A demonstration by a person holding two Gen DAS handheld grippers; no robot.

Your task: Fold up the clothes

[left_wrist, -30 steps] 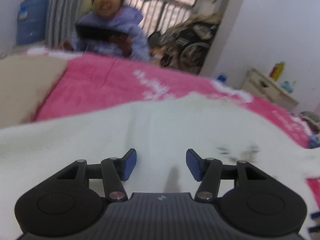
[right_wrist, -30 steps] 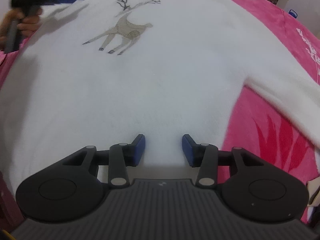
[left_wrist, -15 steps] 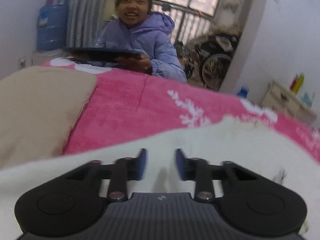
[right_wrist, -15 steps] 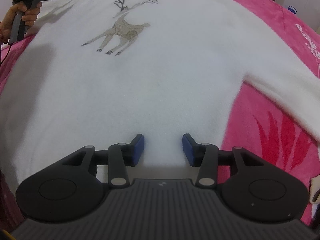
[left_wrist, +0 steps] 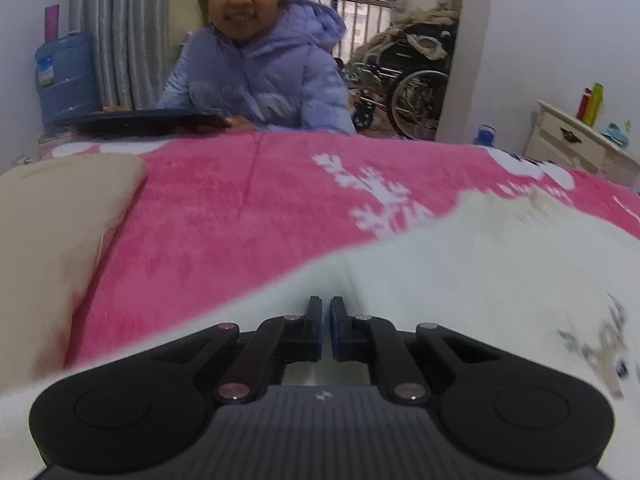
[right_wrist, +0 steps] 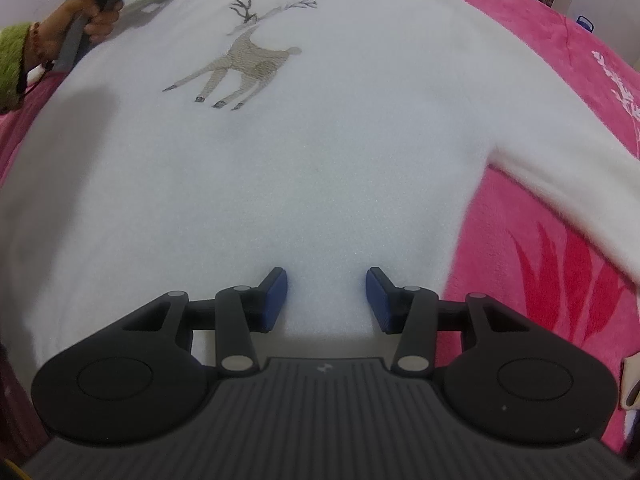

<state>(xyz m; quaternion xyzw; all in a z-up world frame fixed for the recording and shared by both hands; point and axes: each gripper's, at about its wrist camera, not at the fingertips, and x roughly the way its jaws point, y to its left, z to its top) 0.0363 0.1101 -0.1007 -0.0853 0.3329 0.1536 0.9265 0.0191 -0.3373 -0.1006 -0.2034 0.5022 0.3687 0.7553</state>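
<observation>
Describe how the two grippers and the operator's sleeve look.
Both grippers, left and right, are matte black, with round side lobes, silver pivot pins, a ribbed grey centre plate with a small logo, and blue pads. The hand gripping the left tool shows a green knit sleeve.

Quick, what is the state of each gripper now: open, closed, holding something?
Left gripper: closed, pinching a fold of the white sweater.
Right gripper: open, holding nothing, over the sweater near its hem.
</observation>
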